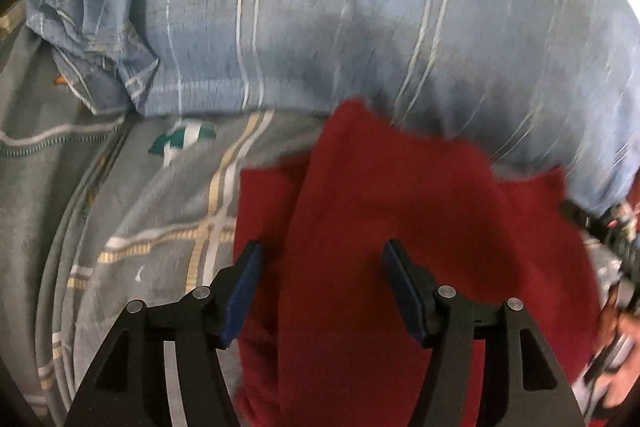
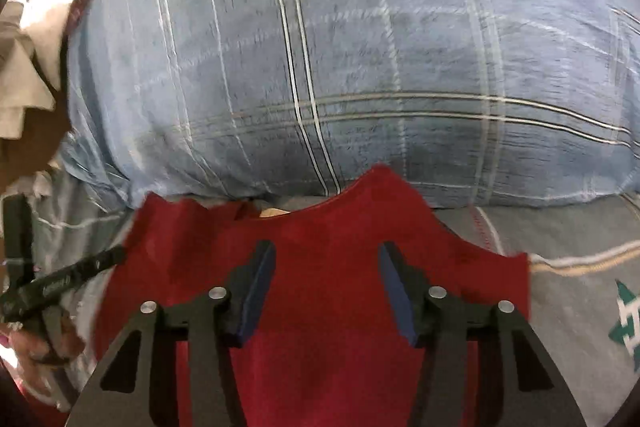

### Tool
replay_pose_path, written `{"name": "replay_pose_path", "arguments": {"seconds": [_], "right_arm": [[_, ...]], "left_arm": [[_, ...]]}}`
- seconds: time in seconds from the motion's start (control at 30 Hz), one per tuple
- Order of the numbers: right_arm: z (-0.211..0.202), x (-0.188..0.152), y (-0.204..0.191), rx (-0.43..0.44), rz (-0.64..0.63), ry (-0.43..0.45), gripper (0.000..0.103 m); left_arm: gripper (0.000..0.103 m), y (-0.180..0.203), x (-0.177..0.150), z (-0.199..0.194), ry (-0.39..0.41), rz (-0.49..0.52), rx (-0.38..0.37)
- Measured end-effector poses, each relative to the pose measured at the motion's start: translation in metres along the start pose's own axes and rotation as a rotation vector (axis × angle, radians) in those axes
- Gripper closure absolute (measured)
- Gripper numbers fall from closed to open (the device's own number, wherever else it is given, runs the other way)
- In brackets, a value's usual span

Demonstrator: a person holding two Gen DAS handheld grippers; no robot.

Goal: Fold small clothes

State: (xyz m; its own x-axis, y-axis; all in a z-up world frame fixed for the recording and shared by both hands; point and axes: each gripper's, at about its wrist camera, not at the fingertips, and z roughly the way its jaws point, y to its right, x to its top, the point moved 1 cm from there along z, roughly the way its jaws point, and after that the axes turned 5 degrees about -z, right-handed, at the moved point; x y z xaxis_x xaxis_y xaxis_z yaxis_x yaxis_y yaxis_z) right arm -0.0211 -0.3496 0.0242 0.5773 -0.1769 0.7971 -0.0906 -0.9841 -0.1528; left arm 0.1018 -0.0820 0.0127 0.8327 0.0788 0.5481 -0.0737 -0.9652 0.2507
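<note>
On the grey patterned bedsheet [image 1: 168,195], just before a blue striped pillow [image 1: 320,27], lies the red garment [image 1: 400,207], its far edge touching the pillow. Both the left gripper [image 1: 322,287] and right gripper [image 2: 326,287] hang over it, jaws spread, gripping nothing. Each should probably take a near corner and pinch a single layer, though blur hides the hems. That pillow crowds the far side, so folding toward the near edge looks safer.

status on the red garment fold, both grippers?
Left gripper open, right gripper open, both over the red garment, neither pinching it. Garment lies on the grey bedsheet. Blue striped pillow just beyond its far edge.
</note>
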Motion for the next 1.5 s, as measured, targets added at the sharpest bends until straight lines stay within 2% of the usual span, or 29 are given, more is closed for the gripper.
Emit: {"name": "replay_pose_path", "arguments": {"seconds": [0.13, 0.17, 0.2, 0.23, 0.33, 0.4, 0.43, 0.5, 0.6, 0.77, 0.83, 0.9, 0.97, 1.03, 1.1, 1.13, 1.17, 1.27, 1.33, 1.37, 1.4, 1.5], "right_arm": [[0.042, 0.003, 0.025, -0.089, 0.048, -0.089, 0.051], [0.050, 0.001, 0.035, -0.109, 0.070, -0.095, 0.055], [0.052, -0.001, 0.045, -0.106, 0.110, -0.087, 0.067], [0.050, -0.001, 0.051, -0.095, 0.145, -0.077, 0.070], [0.036, -0.005, 0.059, -0.065, 0.193, -0.066, 0.071], [0.017, -0.010, 0.057, -0.057, 0.174, -0.062, 0.067], [-0.001, -0.016, 0.056, -0.054, 0.154, -0.048, 0.062], [-0.035, -0.030, 0.058, -0.078, 0.125, -0.012, 0.037], [-0.066, -0.050, 0.061, -0.090, 0.093, -0.006, 0.034], [-0.067, -0.080, 0.056, -0.099, 0.028, -0.078, 0.038], [-0.062, -0.090, 0.052, -0.127, -0.015, -0.101, 0.052], [-0.061, -0.094, 0.045, -0.135, -0.050, -0.089, 0.072], [-0.073, -0.095, 0.043, -0.126, -0.062, -0.069, 0.082], [-0.090, -0.103, 0.045, -0.133, -0.076, -0.047, 0.085], [-0.097, -0.112, 0.046, -0.208, -0.102, -0.041, 0.102], [-0.094, -0.117, 0.049, -0.253, -0.108, -0.057, 0.102], [-0.090, -0.121, 0.056, -0.250, -0.082, -0.075, 0.102], [-0.098, -0.129, 0.069, -0.130, 0.052, -0.055, 0.093], [-0.108, -0.131, 0.067, -0.054, 0.079, -0.012, 0.074], [-0.111, -0.134, 0.063, -0.059, 0.074, 0.002, 0.056], [-0.110, -0.136, 0.060, -0.080, 0.063, 0.004, 0.048], [-0.096, -0.138, 0.058, -0.038, 0.073, -0.041, 0.048]], "left_arm": [[0.036, -0.001, 0.004, 0.007, 0.007, -0.005, 0.010], [0.036, 0.000, 0.004, 0.006, 0.008, -0.002, 0.012], [0.036, 0.000, 0.004, 0.007, 0.009, -0.003, 0.013], [0.036, -0.001, 0.004, 0.007, 0.010, -0.006, 0.015], [0.036, -0.001, 0.002, 0.003, 0.010, -0.013, 0.026], [0.038, -0.003, 0.000, -0.004, 0.015, -0.020, 0.026], [0.038, -0.005, 0.000, -0.008, 0.019, -0.024, 0.026], [0.038, -0.008, -0.003, -0.019, 0.028, -0.033, 0.016], [0.038, -0.009, -0.009, -0.033, 0.013, -0.035, -0.024], [0.038, -0.007, -0.027, -0.067, 0.026, -0.045, -0.059], [0.038, -0.008, -0.036, -0.079, 0.021, -0.051, -0.079], [0.038, -0.017, -0.052, -0.092, 0.016, -0.055, -0.080], [0.038, -0.026, -0.065, -0.099, 0.020, -0.058, -0.064], [0.038, -0.041, -0.078, -0.102, 0.026, -0.083, -0.046], [0.038, -0.049, -0.084, -0.097, 0.021, -0.103, -0.052], [0.038, -0.051, -0.085, -0.094, 0.012, -0.108, -0.052], [0.038, -0.053, -0.085, -0.092, 0.002, -0.112, -0.061], [0.038, -0.051, -0.086, -0.097, 0.005, -0.101, -0.106], [0.038, -0.048, -0.088, -0.103, 0.012, -0.072, -0.124], [0.038, -0.044, -0.091, -0.106, 0.005, -0.043, -0.135], [0.038, -0.042, -0.094, -0.108, -0.003, -0.017, -0.143], [0.039, -0.036, -0.109, -0.112, -0.011, 0.050, -0.159]]}}
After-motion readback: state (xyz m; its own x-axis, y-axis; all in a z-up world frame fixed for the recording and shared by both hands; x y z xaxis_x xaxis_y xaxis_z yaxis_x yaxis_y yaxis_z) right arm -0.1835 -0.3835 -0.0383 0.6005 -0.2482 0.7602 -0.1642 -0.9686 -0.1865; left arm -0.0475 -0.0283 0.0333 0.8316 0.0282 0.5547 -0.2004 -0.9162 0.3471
